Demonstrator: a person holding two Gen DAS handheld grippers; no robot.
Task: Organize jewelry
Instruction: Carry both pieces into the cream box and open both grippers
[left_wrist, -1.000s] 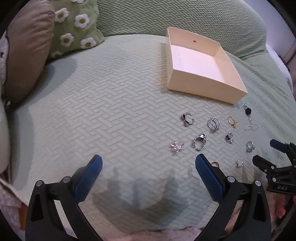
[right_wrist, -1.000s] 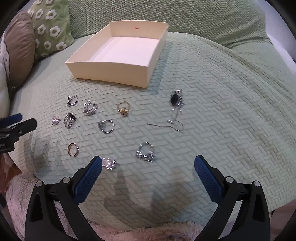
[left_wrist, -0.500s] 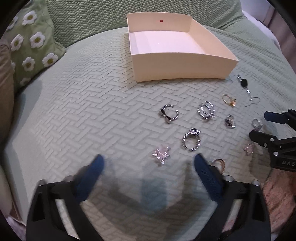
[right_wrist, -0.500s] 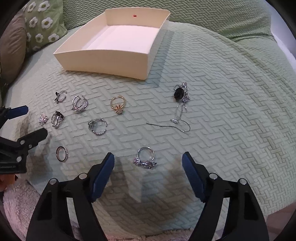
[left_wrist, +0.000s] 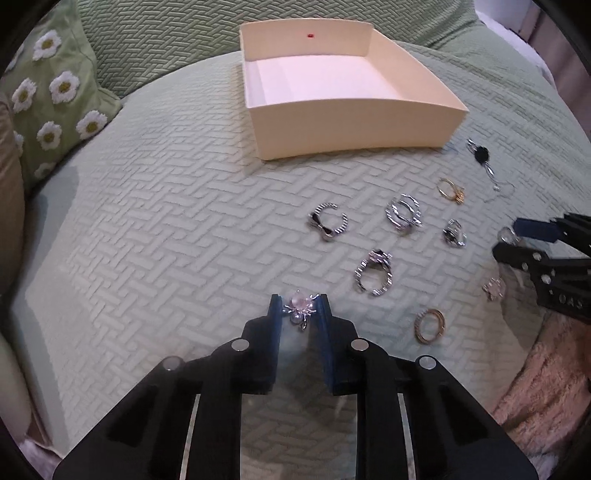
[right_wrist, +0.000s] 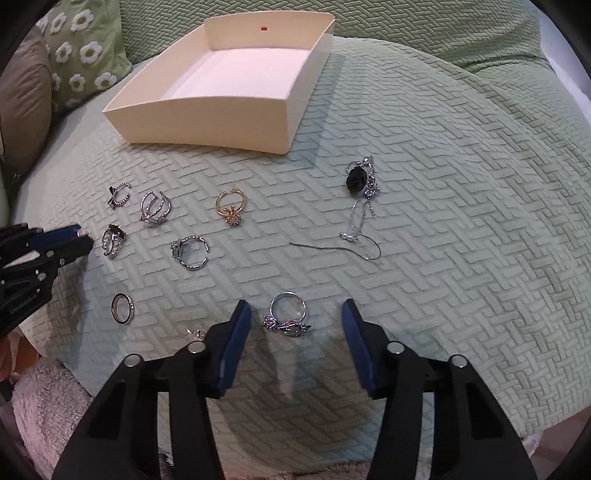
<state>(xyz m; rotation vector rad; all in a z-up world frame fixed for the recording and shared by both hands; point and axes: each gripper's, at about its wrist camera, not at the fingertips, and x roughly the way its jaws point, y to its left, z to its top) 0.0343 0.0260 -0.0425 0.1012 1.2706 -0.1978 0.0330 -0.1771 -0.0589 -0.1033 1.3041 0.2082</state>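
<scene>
The left gripper (left_wrist: 298, 308) has just closed its jaws onto a pink spider brooch (left_wrist: 301, 309) on the green cushion (left_wrist: 155, 221). The right gripper (right_wrist: 291, 319), jaws narrowing but not touching, straddles a silver ring (right_wrist: 287, 314). Well beyond both stands the cream box (left_wrist: 354, 125).

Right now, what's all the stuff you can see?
Box: one, cream, at the back.
Green cover: one, under everything.
Daisy pillow: one, green and white, back left.
Silver rings: four, silver, loose before the box.
Gold ring: one, gold, beside them.
Flower earring: one, black and silver, far right.
Band ring: one, coppery, near edge.
Tiny sparkly charm: one, silver, near edge.
Jewelled ring: one, silver, between the right tongs.
Spider charm: one, pink, in the left tongs.
Left tongs: black, blue pads, just closed on the spider charm.
Right tongs: black, blue pads, just been closing, open around the jewelled ring.
</scene>
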